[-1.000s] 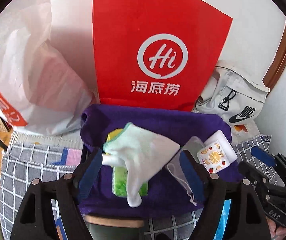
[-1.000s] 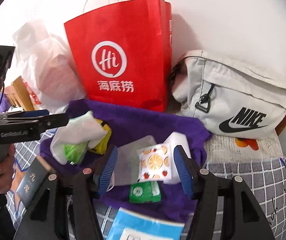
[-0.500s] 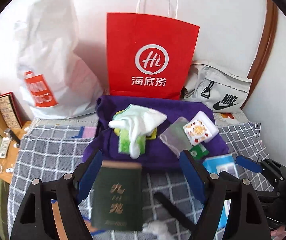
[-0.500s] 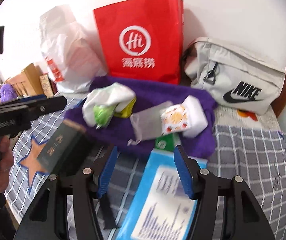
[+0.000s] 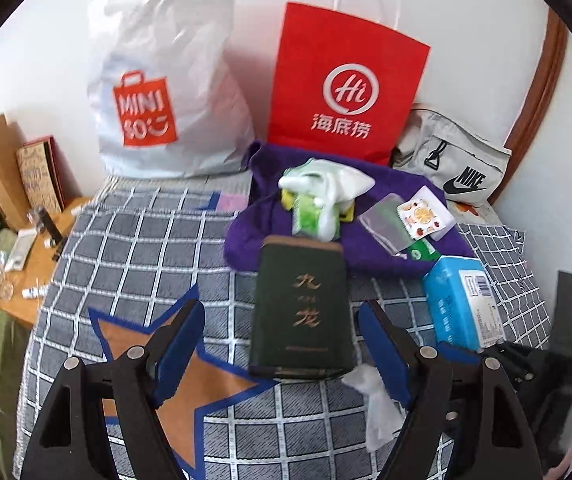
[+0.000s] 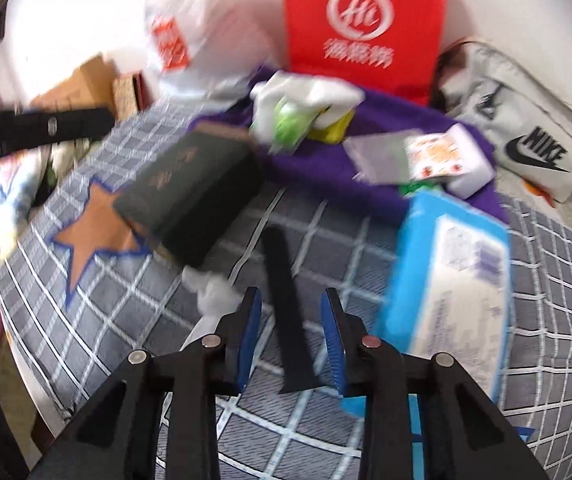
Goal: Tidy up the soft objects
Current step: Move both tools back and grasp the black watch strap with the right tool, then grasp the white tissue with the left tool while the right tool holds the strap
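Observation:
A purple cloth (image 5: 381, 248) lies on the checked bedspread (image 5: 134, 248) and carries a white cloth (image 5: 325, 184) draped over green and yellow packs, a clear pouch and a fruit-print tissue pack (image 5: 421, 212). A dark green box (image 5: 297, 304) lies in front of it, reaching in between the fingers of my open left gripper (image 5: 284, 348). A blue tissue pack (image 6: 453, 280) lies to the right. My right gripper (image 6: 290, 304) points down at the bedspread, its jaws closing. A black flat strip (image 6: 286, 280) lies between them, and the pads show a gap on both sides.
A white shopping bag (image 5: 158, 92), a red paper bag (image 5: 345, 84) and a grey waist bag (image 5: 457, 160) stand along the wall. A crumpled white tissue (image 5: 373, 396) lies by the box. A wooden side table (image 5: 26, 264) with small items is at the left.
Both grippers have drawn back from the purple cloth toward the near bedspread. The green box and blue pack now fill the foreground. The right jaws have narrowed around the black strip.

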`<state>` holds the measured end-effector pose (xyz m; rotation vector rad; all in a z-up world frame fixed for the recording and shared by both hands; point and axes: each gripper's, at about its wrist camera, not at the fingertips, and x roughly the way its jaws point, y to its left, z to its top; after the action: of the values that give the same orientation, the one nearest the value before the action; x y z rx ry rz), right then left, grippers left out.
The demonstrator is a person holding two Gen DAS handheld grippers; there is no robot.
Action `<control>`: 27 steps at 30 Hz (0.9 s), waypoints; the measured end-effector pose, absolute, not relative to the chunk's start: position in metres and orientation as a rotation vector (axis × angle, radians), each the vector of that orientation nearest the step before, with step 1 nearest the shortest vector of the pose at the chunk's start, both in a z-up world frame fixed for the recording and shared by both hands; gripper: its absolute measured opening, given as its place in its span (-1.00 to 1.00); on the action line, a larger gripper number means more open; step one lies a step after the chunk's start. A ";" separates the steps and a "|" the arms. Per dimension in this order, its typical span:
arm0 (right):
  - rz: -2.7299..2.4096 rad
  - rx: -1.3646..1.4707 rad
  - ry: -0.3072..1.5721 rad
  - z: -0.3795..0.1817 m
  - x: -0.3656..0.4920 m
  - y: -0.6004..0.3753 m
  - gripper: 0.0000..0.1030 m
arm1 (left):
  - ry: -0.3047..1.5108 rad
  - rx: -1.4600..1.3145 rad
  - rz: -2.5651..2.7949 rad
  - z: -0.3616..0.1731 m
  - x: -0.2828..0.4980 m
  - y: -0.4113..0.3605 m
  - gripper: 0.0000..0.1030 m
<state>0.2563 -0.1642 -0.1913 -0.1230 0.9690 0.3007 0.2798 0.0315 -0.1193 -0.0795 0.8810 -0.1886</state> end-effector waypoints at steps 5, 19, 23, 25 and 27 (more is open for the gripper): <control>0.273 -0.206 1.021 -0.213 0.263 -0.140 -0.40 | 0.884 -0.095 -0.184 -0.125 0.281 0.042 0.52; 0.258 -0.144 1.109 -0.235 0.295 -0.141 -0.33 | 0.868 -0.116 -0.204 -0.129 0.281 0.049 0.52; 0.274 -0.149 1.110 -0.233 0.294 -0.141 -0.57 | 0.868 -0.118 -0.202 -0.129 0.279 0.049 0.52; 0.279 -0.152 1.109 -0.232 0.297 -0.142 -0.60 | 0.869 -0.115 -0.199 -0.127 0.276 0.049 0.52; 0.288 -0.146 1.106 -0.232 0.294 -0.142 -0.61 | 0.872 -0.108 -0.189 -0.125 0.272 0.049 0.52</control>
<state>0.2938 -0.1420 -0.2319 -0.1461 1.1065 0.2878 0.2724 0.0487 -0.1252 -0.1076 0.8717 -0.1891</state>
